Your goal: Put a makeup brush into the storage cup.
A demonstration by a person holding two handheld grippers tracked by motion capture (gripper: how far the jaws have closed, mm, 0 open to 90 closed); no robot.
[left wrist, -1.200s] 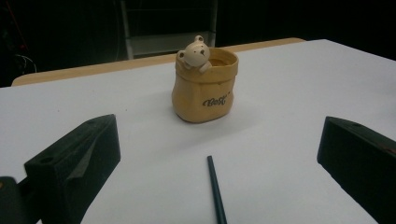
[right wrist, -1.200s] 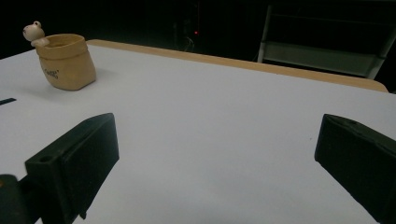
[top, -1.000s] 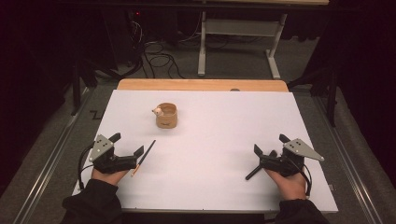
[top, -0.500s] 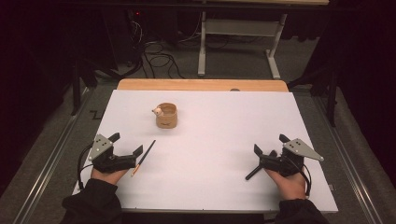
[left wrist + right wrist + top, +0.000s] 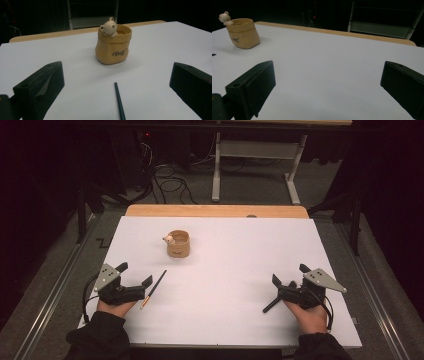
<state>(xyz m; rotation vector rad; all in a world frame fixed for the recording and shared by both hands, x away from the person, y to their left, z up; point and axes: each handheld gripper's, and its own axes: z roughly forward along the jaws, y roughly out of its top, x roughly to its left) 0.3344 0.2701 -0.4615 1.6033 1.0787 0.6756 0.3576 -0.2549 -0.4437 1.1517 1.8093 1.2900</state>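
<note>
My left gripper (image 5: 134, 285) rests on the near left part of the white table top (image 5: 235, 270), its black jaws spread wide with nothing between them but bare surface and the tip of the brush. In the left gripper view the thin dark paintbrush with a pale wooden end (image 5: 119, 102) lies flat on the table, running from the near edge up between my jaws without touching either one. From the high view the paintbrush (image 5: 153, 288) sits just right of my left gripper, slanted, its dark end pointing far and right, its pale end toward me.

Farther off, toward the far left-centre of the table, stands the small tan sack-shaped ceramic pot with a cream bear figure peeking over its rim (image 5: 177, 244). It is upright, well apart from the brush and from both grippers. In the left gripper view the pot (image 5: 113, 45) stands straight ahead, dark lettering on its front, the bear at its left rim.

My right gripper (image 5: 274, 295) rests on the near right part of the table, jaws likewise wide apart and holding nothing. In the right gripper view the pot (image 5: 243, 32) is far off at the left.

A strip of light wooden board (image 5: 215, 210) shows along the table's far edge.
</note>
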